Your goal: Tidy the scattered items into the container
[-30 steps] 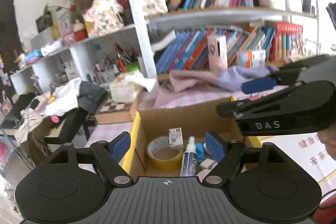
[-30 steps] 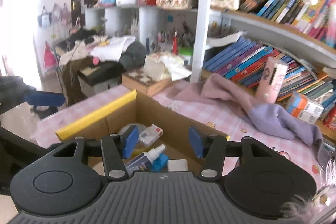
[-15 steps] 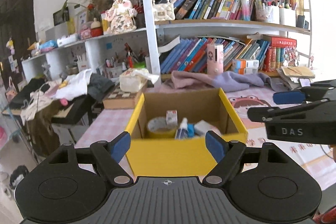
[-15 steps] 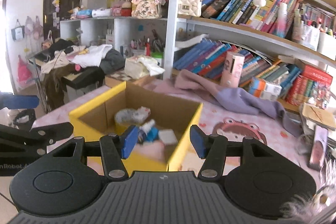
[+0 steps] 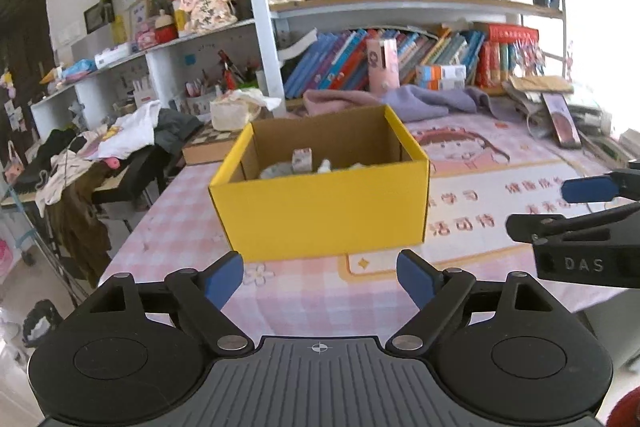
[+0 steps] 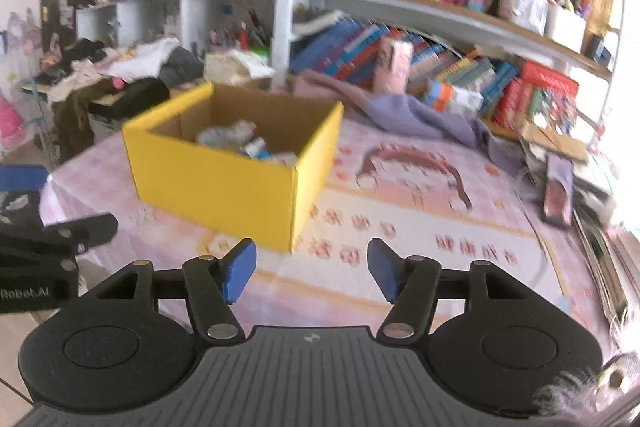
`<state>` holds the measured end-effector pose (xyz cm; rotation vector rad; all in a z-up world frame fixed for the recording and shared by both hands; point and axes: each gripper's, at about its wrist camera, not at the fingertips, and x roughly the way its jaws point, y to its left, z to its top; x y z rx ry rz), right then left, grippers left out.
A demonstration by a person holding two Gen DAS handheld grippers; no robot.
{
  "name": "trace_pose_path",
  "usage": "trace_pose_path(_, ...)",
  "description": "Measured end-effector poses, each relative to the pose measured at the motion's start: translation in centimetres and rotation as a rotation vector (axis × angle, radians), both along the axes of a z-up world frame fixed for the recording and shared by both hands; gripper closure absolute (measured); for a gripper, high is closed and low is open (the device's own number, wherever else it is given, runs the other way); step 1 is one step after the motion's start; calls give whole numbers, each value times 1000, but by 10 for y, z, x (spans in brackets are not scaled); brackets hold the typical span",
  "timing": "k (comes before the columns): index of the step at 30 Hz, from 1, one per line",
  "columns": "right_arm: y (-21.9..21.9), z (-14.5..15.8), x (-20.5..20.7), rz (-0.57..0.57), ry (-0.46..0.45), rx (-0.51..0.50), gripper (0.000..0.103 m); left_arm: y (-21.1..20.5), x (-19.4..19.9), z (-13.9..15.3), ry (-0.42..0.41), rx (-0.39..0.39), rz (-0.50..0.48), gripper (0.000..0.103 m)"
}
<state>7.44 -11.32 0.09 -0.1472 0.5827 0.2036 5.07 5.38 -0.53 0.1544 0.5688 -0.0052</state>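
Observation:
A yellow cardboard box (image 5: 320,211) (image 6: 216,183) stands on the pink checked tablecloth, holding several small items: a small white carton (image 5: 301,159), a tape roll and a bottle, all partly hidden by its walls. My left gripper (image 5: 319,277) hovers in front of the box, its jaws opening with nothing between them. My right gripper (image 6: 311,273) sits back from the box's right front corner, its jaws also opening and empty. The right gripper shows at the right edge of the left wrist view (image 5: 580,211).
A pink cartoon mat (image 6: 420,211) lies right of the box. Purple and pink cloths (image 5: 420,103) are heaped behind it, under crowded bookshelves (image 5: 400,59). A dark phone-like slab (image 6: 558,195) and paper stacks lie at the far right. A chair with clothes (image 5: 100,155) stands left of the table.
Both grippers have drawn back from above the box to in front of it, so the whole box now shows. Both pairs of jaws stand wider than before.

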Motion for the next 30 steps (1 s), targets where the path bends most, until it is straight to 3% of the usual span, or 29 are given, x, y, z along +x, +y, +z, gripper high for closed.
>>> trace_pose_path(8,-21,-14,-14,-112,72,23,27,-9,-4,-15,76,-3,-28,8)
trace_pose_path(17,-28,-20,-19,-113,116,-2,10,-15,1,-25,140,-24,-19,3)
trace_pose_path(30,-43,-28,-21,-146,178,13,5,-33,6,-36,234,-25,-74,1)
